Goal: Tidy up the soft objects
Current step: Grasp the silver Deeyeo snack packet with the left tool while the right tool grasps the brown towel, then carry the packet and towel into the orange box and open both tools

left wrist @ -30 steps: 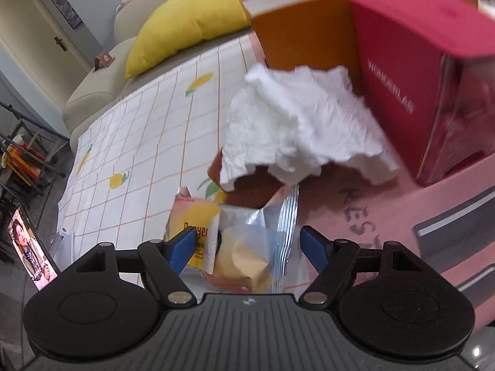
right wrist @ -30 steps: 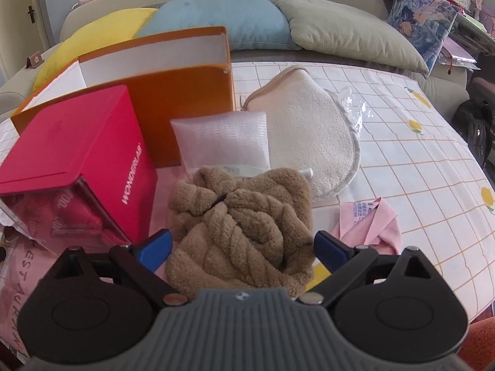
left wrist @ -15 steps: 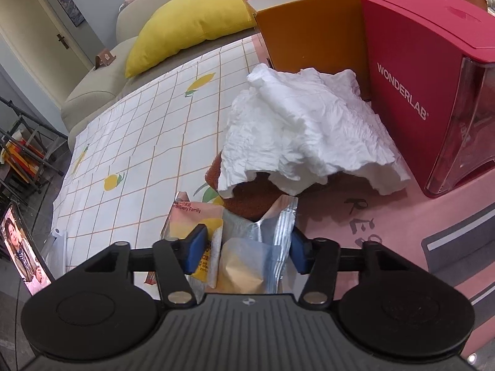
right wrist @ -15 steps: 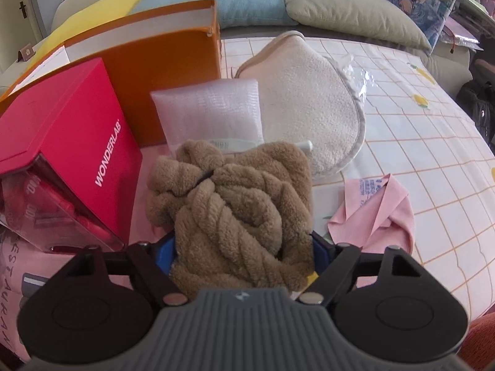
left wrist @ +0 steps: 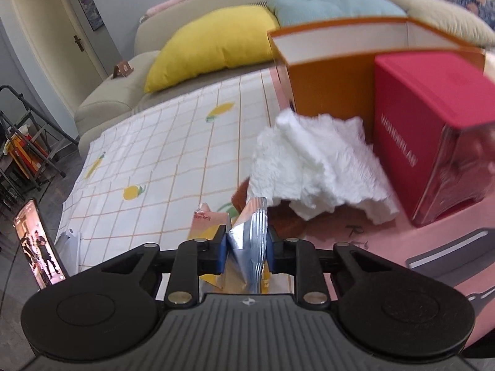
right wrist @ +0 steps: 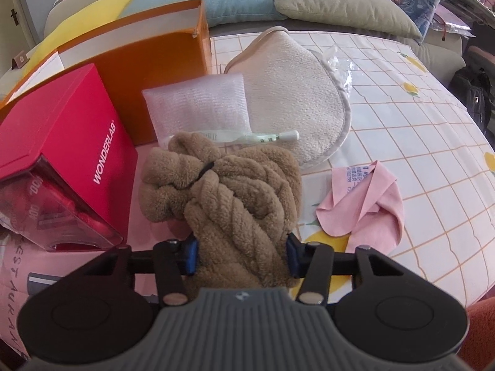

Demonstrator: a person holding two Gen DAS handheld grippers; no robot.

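While the left hand-held gripper [left wrist: 245, 251] looks over the table [left wrist: 173, 160], its two blue pads squeeze a shiny snack packet [left wrist: 252, 241] that stands up between them. Just past the packet lies a fluffy white cloth [left wrist: 318, 167], and something brown peeks out from under it. Behind the cloth stand an orange box [left wrist: 328, 92] and a red box [left wrist: 430, 142], side by side. From the right side, the right hand-held gripper [right wrist: 241, 255] is clenched on a brown fuzzy towel [right wrist: 229, 191], which is twisted like rope and sits near the table's front edge. Beside the towel, to the right, lies a pink cloth [right wrist: 371, 207]. Behind the towel are a white mesh pouch [right wrist: 198, 105] and a cream mitt [right wrist: 297, 99].
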